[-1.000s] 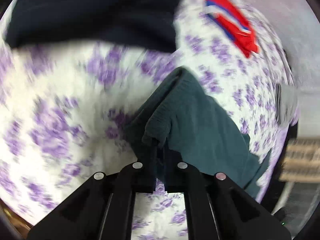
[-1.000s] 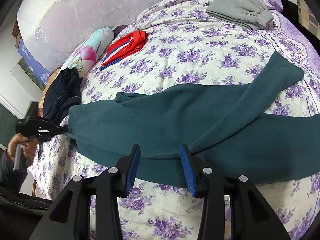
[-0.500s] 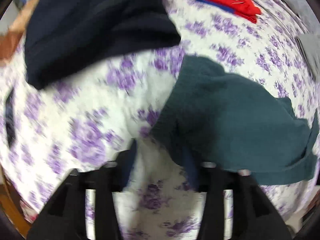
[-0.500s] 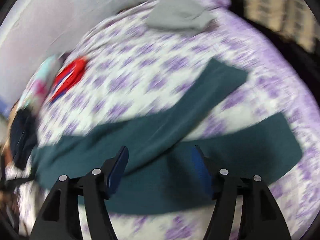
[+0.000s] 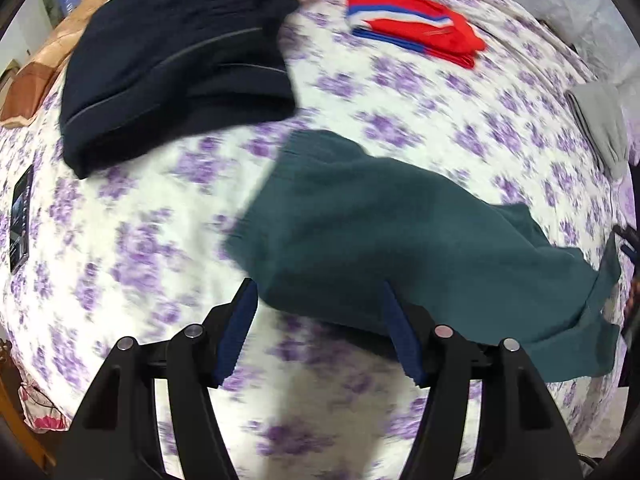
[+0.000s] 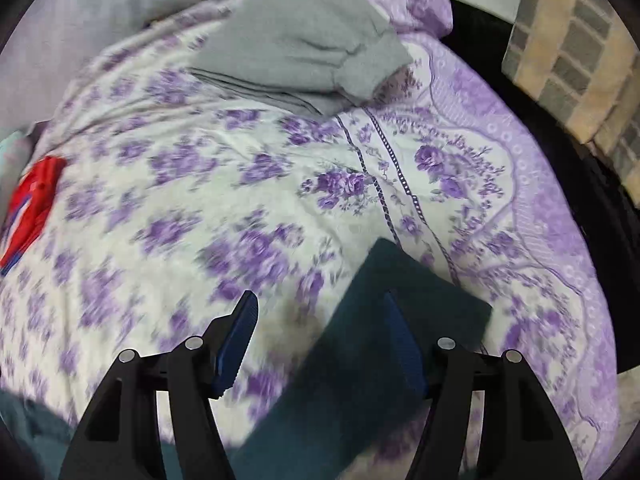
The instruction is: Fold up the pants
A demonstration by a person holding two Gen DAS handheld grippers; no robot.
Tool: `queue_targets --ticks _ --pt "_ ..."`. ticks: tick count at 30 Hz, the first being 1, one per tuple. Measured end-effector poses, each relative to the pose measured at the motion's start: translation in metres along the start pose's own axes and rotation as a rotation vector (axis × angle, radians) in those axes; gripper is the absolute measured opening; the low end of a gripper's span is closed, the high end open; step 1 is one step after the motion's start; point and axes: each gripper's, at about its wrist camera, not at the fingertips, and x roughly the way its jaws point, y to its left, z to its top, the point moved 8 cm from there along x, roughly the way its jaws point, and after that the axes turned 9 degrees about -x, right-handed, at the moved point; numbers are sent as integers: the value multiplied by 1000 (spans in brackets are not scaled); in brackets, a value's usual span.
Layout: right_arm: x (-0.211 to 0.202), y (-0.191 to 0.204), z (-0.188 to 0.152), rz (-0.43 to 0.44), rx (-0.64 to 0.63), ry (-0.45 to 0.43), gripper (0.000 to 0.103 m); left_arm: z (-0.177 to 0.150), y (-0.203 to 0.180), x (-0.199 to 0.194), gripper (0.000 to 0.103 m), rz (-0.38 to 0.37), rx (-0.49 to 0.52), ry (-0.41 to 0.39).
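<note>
the long dark teal fleece pants (image 5: 400, 248) lie spread lengthwise along the near edge of the bed, over a white bedspread printed with purple flowers (image 5: 132, 240). judging from how they lie, the fold is at an early stage: one leg looks laid over the other, so the lengthwise halving seems done, but the legs do not line up at the cuff end, and the crosswise folds are all left to do.

nearest in the left wrist view, the left gripper (image 5: 318, 330) hangs over the waistband end. its jaws have just been opening and now stand wide apart; the near hem of the pants shows between the blue pads, yet they press on nothing, so it holds nothing.

in the right wrist view, the right gripper (image 6: 320, 340) stands over the cuff end near the bed's patterned border, jaws also well apart and empty. one squared cuff of the pants (image 6: 400, 320) lies partly between its pads, more toward the right-hand one.

farther off lie a folded navy garment (image 5: 180, 60), a red garment with blue and white stripes (image 5: 412, 24) and a folded grey sweatshirt-like piece (image 6: 304, 44), all well apart from the pants.
</note>
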Motion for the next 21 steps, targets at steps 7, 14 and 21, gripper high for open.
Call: queue_targets --ticks 7,14,21 --pt "43 -11 -7 12 51 109 29 -13 -51 19 68 28 77 14" --pt "-17 -74 -33 240 259 -49 2 -29 -49 62 77 178 136 105" --pt "-135 -164 -125 333 437 -232 1 -26 -46 66 83 149 206 141"
